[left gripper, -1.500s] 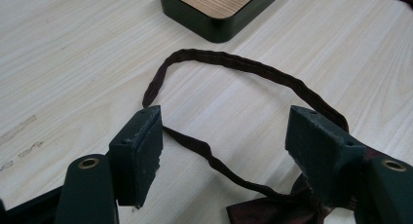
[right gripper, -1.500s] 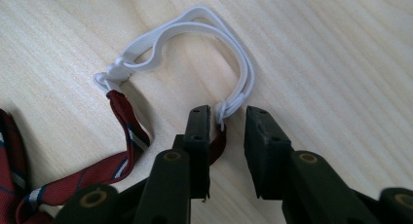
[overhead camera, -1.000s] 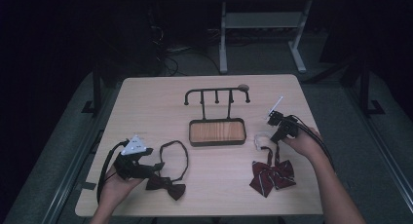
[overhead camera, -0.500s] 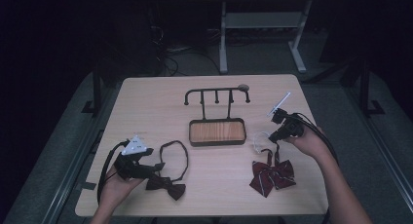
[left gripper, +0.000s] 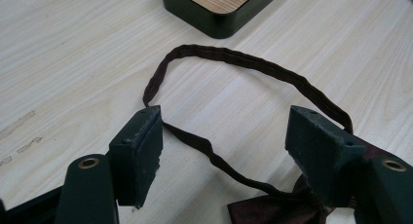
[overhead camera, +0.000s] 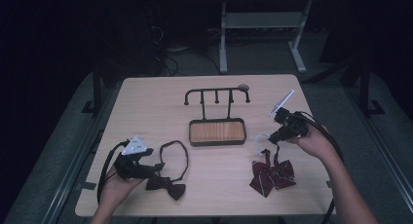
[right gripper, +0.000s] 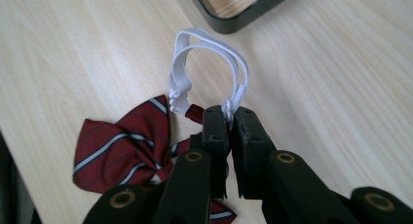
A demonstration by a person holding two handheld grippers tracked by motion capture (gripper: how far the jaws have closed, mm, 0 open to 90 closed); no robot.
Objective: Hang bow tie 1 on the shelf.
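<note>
Right gripper (right gripper: 228,118) clamped tight on the white elastic (right gripper: 207,53) of the red bow tie (right gripper: 127,146). Left gripper (left gripper: 224,148) spread wide over the dark strap (left gripper: 234,63), not touching.

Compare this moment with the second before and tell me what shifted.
The right gripper, shut on the white elastic loop of the striped red bow tie, rose slightly. The left gripper stayed open by the dark bow tie; the hook stand is unmoved.
</note>
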